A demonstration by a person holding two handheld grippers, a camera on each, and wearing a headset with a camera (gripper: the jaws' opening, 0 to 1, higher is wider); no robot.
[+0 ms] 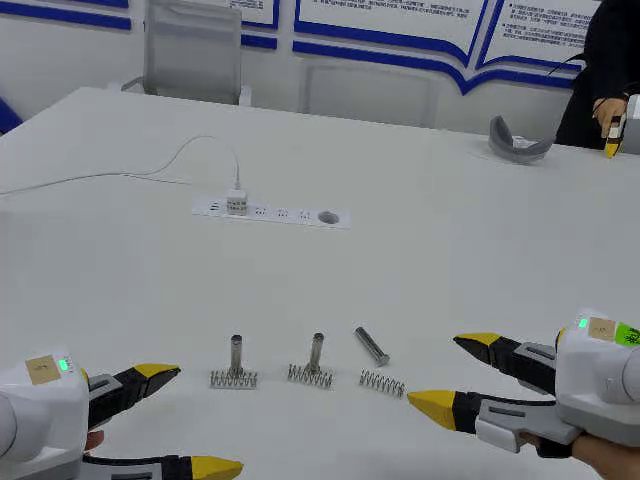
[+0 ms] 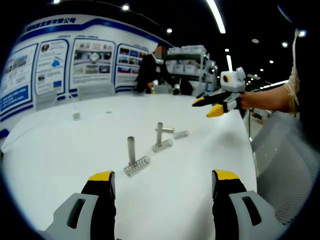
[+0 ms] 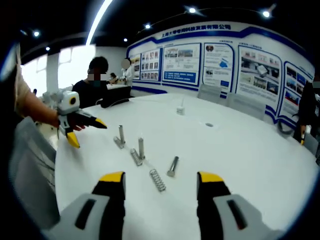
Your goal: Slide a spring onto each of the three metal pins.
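Springs (image 1: 310, 376) lie flat on the white bench (image 1: 450, 260), one beside each metal pin. Two pins (image 1: 236, 352) stand up. The third pin (image 1: 371, 346) lies on its side. My left gripper (image 1: 190, 420) and right gripper (image 1: 452, 372) are wide open, holding nothing, one at each end of the row.

We see a white bench (image 1: 450, 270) with a grey chair (image 1: 192, 50) behind it. Blue-edged posters (image 3: 220, 55) line the wall (image 1: 60, 50) under strip lights (image 2: 216, 15).
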